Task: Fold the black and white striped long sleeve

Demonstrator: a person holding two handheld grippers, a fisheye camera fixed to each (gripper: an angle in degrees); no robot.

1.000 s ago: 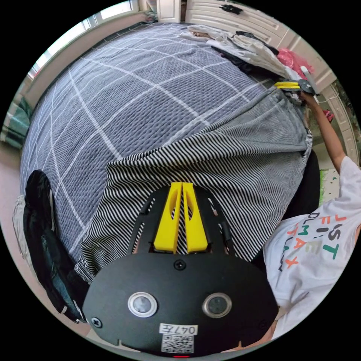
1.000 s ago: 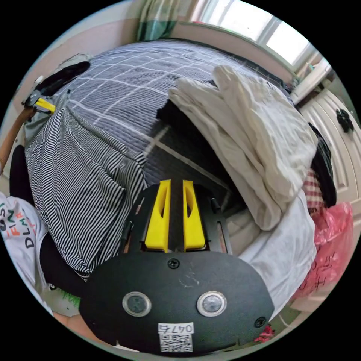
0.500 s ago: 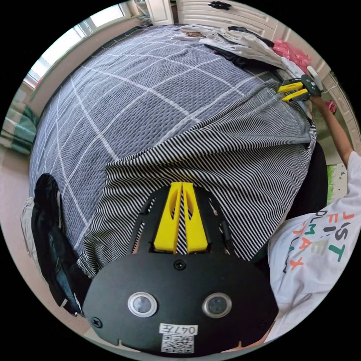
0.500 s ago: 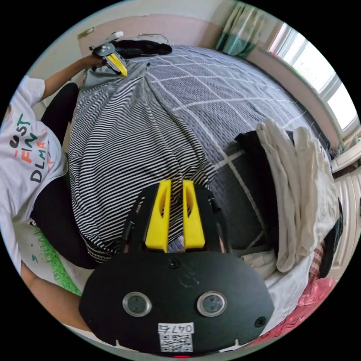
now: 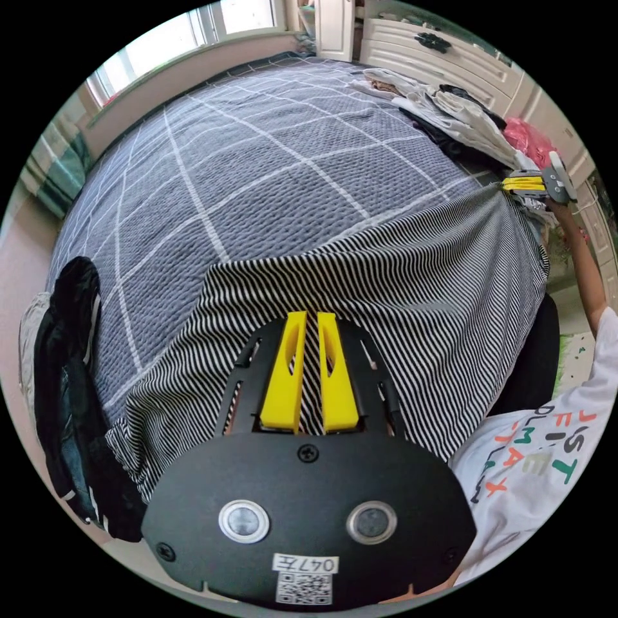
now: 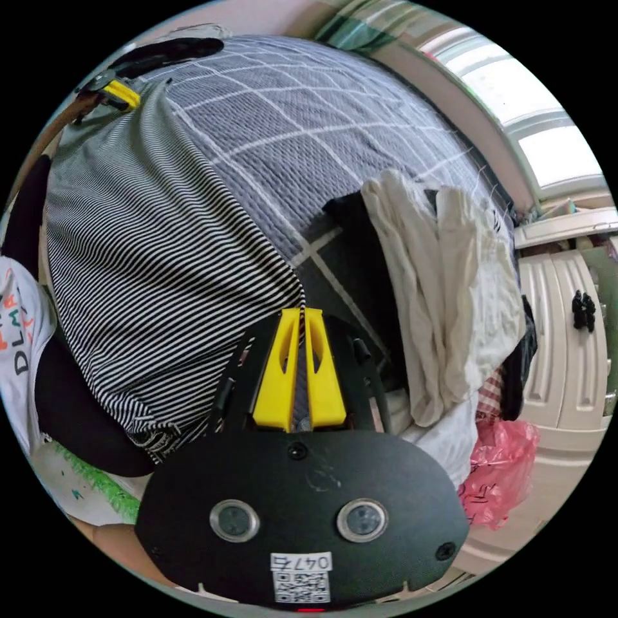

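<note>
Up close in the left gripper view, a grey checked bedspread (image 5: 257, 167) carries a heap of pale and dark clothes (image 5: 450, 116) at its far side, before white cabinet doors (image 5: 444, 58), while a dark bundle of garments (image 5: 71, 393) hangs at the near edge. Spread over the near part lies the black and white striped long sleeve (image 5: 386, 290). Its cloth runs between the yellow jaws of the left gripper (image 5: 309, 322), which stand slightly apart at the tips; whether they pinch it cannot be told. At the far corner the right gripper (image 5: 524, 184) has its jaws together on the shirt's edge, a person's arm (image 5: 582, 257) behind it.

Next, in the right gripper view, folded cream clothes (image 6: 444, 290) and a pink plastic bag (image 6: 502, 470) crowd the bedspread (image 6: 309, 116) beside the jaws. The right gripper (image 6: 301, 315) is clamped on the striped shirt's (image 6: 141, 257) corner, cloth showing between the closed tips. The left gripper (image 6: 119, 93) sits at the opposite corner
</note>
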